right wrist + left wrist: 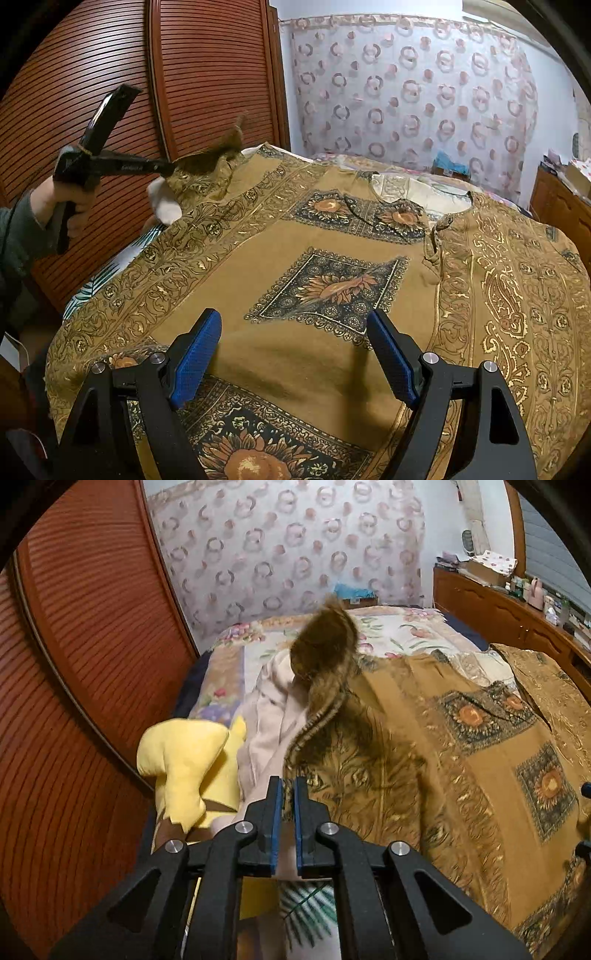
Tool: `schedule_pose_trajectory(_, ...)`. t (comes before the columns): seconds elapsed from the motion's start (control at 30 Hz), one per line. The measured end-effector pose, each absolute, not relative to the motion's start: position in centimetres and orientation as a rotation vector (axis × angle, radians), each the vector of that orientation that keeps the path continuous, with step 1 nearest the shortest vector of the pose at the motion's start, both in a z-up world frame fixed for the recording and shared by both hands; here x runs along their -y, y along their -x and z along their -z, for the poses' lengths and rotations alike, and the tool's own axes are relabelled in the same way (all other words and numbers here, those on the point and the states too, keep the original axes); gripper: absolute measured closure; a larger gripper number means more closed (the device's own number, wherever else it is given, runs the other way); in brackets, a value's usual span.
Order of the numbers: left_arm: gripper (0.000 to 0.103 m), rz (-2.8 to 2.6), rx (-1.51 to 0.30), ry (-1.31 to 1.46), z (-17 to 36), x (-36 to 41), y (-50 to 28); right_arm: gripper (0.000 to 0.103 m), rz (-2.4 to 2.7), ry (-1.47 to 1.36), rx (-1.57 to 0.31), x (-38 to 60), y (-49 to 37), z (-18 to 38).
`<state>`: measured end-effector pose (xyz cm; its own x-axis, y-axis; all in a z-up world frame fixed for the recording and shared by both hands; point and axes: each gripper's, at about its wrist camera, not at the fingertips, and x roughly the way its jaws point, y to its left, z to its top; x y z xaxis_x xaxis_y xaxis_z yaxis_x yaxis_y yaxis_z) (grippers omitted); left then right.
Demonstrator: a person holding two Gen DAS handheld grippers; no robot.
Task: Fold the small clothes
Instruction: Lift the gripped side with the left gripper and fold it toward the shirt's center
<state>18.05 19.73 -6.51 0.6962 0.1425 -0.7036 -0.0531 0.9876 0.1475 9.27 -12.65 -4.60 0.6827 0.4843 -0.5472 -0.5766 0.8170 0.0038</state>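
Shirt (332, 236), brown with sunflower squares, spread flat over bed (388, 627); one sleeve tossed up, blurred, mid-air. Beside it, beige cloth (269, 716) and yellow plush (192, 760). Right hand-held gripper (295, 354) released wide, hovering above shirt. Left hand-held gripper (288, 812) nearly clenched, nothing between pads.

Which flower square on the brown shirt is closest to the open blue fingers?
The bottom one, with its big orange sunflower, right below the right gripper. The other squares lie further up the shirt.
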Motion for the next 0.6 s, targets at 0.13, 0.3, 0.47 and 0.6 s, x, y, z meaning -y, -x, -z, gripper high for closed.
schedule_pose_trajectory(0.13,0.070,-0.098,-0.784,-0.117,6.7,-20.2,-17.8,0.020,-0.598,0.172,-0.566,12.8,-9.3,4.6)
schedule_pose_trajectory(0.3,0.058,-0.037,-0.752,-0.152,5.6,-19.4,-19.7,0.020,-0.605,0.170,-0.571,12.8,-9.2,4.7)
schedule_pose_trajectory(0.47,0.058,-0.001,-0.798,-0.101,5.7,-20.0,-24.0,0.020,-0.611,0.164,-0.573,13.0,-9.4,4.7)
schedule_pose_trajectory(0.6,0.099,0.038,-0.767,-0.035,4.8,-19.8,-24.5,0.020,-0.612,0.155,-0.574,13.2,-9.5,4.7)
